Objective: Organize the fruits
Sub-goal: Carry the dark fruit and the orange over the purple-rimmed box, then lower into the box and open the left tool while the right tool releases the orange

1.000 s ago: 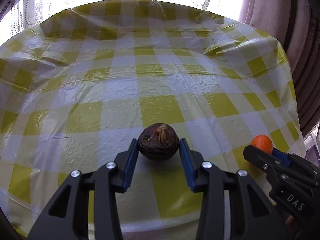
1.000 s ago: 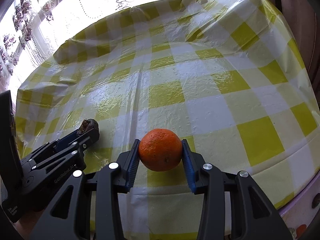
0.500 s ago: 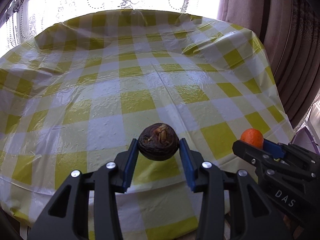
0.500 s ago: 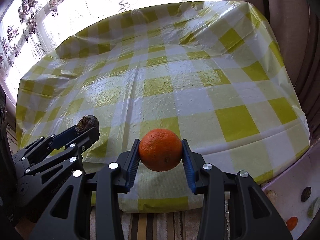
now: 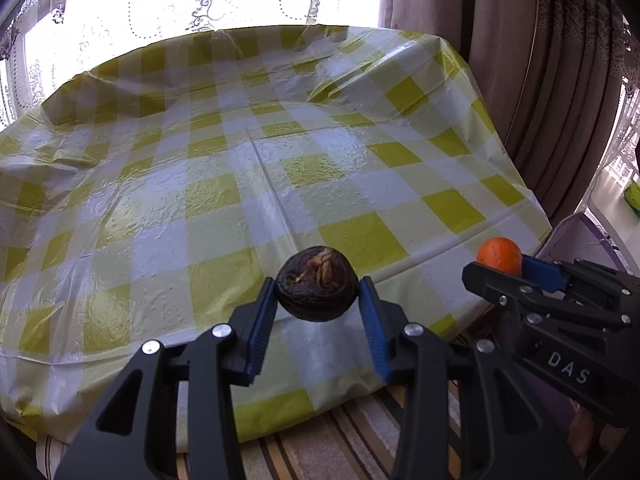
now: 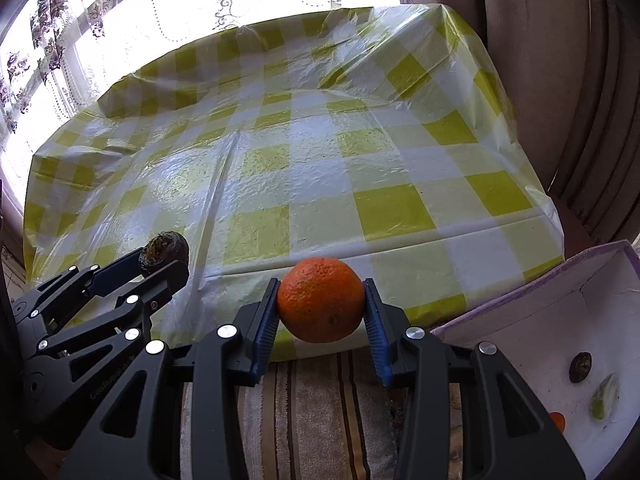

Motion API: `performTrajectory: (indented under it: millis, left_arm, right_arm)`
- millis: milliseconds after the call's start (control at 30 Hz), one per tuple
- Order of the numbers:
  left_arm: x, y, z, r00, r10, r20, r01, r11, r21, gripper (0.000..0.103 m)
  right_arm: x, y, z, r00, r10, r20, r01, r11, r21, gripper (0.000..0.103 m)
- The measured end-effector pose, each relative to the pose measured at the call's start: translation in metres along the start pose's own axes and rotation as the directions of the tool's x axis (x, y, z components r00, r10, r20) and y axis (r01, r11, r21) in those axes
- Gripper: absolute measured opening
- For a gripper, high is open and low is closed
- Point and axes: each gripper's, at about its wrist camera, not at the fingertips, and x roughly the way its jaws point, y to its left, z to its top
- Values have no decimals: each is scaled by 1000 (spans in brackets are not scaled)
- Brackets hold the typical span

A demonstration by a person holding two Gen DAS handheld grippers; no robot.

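Our right gripper (image 6: 321,307) clamps the round orange tangerine (image 6: 321,299) at centre frame; our left gripper (image 5: 317,296) clamps a dark wrinkled fruit (image 5: 317,289). We should carry both level towards the white cardboard box (image 6: 520,312) at lower right.

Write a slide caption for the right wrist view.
Right gripper holds a round orange tangerine beside a white box.

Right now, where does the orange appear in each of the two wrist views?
Left wrist view: the orange is small, at the right edge, held by the right gripper.
Right wrist view: the orange is large, at lower centre, between the blue pads.
Shared landmark: the near edge of the yellow checked tablecloth.
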Motion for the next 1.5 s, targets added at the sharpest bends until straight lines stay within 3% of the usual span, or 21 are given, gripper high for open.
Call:
performTrajectory:
  millis: [467, 800, 1200, 1500]
  left_arm:
    - [-9, -55, -10, 997, -73, -9, 74, 992, 105, 42]
    - [-15, -95, -17, 989, -148, -11, 148, 972, 183, 42]
    - [-17, -152, -30, 973, -231, -22, 225, 921, 319, 42]
    - [-7, -179, -39, 962, -265, -67, 271, 890, 366, 42]
  right_arm:
    - [-34, -50, -22, 999, -52, 4, 51, 997, 52, 40]
    - [-59, -106, -36, 989, -146, 10, 144, 981, 127, 40]
    - [-66, -164, -59, 965, -262, -28, 263, 944, 198, 40]
    - [-69, -205, -73, 936, -344, -78, 352, 908, 228, 40]
